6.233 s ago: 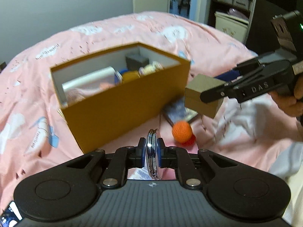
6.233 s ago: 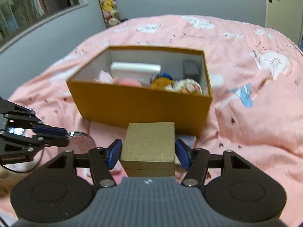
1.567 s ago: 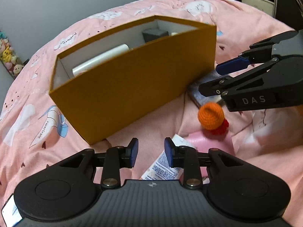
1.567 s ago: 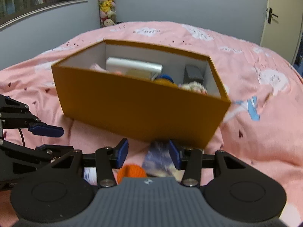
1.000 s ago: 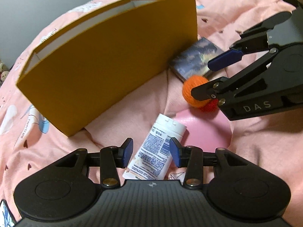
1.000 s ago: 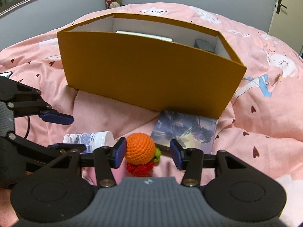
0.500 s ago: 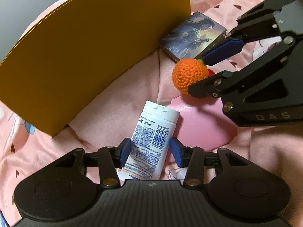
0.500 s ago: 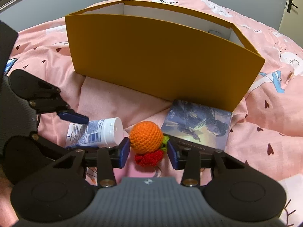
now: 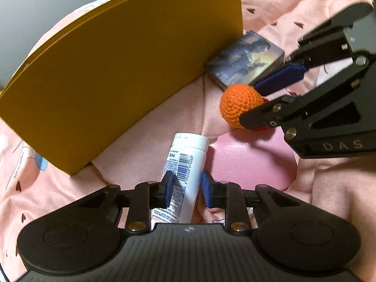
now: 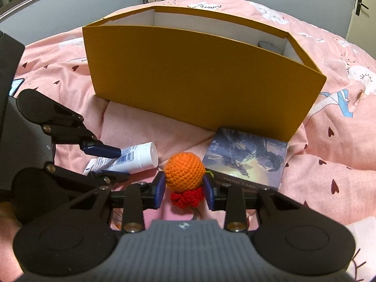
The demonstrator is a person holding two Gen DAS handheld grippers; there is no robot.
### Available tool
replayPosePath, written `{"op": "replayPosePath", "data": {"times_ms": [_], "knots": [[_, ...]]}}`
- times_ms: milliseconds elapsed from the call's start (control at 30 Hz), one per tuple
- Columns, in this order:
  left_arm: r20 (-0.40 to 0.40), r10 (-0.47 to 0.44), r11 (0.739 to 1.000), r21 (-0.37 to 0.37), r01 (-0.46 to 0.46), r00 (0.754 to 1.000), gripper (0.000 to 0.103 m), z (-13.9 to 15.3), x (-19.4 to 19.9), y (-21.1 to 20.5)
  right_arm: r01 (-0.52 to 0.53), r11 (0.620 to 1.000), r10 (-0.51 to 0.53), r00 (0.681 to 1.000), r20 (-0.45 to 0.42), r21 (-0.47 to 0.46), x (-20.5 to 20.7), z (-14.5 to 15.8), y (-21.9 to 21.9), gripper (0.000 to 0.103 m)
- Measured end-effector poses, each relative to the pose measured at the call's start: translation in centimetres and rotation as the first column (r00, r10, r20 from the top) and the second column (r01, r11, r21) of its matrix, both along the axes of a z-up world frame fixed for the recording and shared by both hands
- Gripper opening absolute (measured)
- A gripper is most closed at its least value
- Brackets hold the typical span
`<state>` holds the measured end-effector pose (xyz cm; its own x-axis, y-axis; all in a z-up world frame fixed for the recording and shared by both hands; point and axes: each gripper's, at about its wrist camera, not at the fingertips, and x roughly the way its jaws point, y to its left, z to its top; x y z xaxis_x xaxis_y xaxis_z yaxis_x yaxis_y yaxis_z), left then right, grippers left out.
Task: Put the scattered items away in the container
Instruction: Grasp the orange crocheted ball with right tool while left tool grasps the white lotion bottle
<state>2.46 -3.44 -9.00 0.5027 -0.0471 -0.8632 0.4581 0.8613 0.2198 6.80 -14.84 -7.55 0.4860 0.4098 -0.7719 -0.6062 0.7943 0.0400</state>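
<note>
My left gripper: jaws closed on one white tube, cap pointing forward. My right gripper: jaws clamping one orange crochet ball. One photo-card box just right of them; one mustard cardboard box beyond.

Both grippers low, side by side: left gripper pads against tube, right gripper pads against crochet ball.
</note>
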Motion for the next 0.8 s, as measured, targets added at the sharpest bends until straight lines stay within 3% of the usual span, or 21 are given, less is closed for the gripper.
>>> {"op": "replayPosePath", "data": {"times_ms": [133,300,500,800], "knots": [[0.067,0.011,1.000,0.005,-0.011,0.998,0.024,1.0,-0.9,0.6,0.005,1.000,-0.005,1.000,0.003,0.001,0.0,0.1,0.0,0.037],[0.133,-0.002,0.996,0.091,-0.011,0.991,0.023,0.9,-0.6,1.7,0.002,1.000,-0.002,1.000,0.005,-0.009,0.0,0.0,0.1,0.039],[0.148,-0.047,0.986,0.164,0.023,0.988,0.027,0.0,0.7,0.2,-0.008,1.000,0.008,1.000,-0.005,-0.013,0.3,-0.4,0.3,0.041],[0.116,-0.072,0.984,0.170,0.051,0.991,0.036,-0.7,2.0,-0.4,-0.010,0.999,0.009,0.999,-0.039,-0.036,1.1,-1.7,1.2,0.048]]}}
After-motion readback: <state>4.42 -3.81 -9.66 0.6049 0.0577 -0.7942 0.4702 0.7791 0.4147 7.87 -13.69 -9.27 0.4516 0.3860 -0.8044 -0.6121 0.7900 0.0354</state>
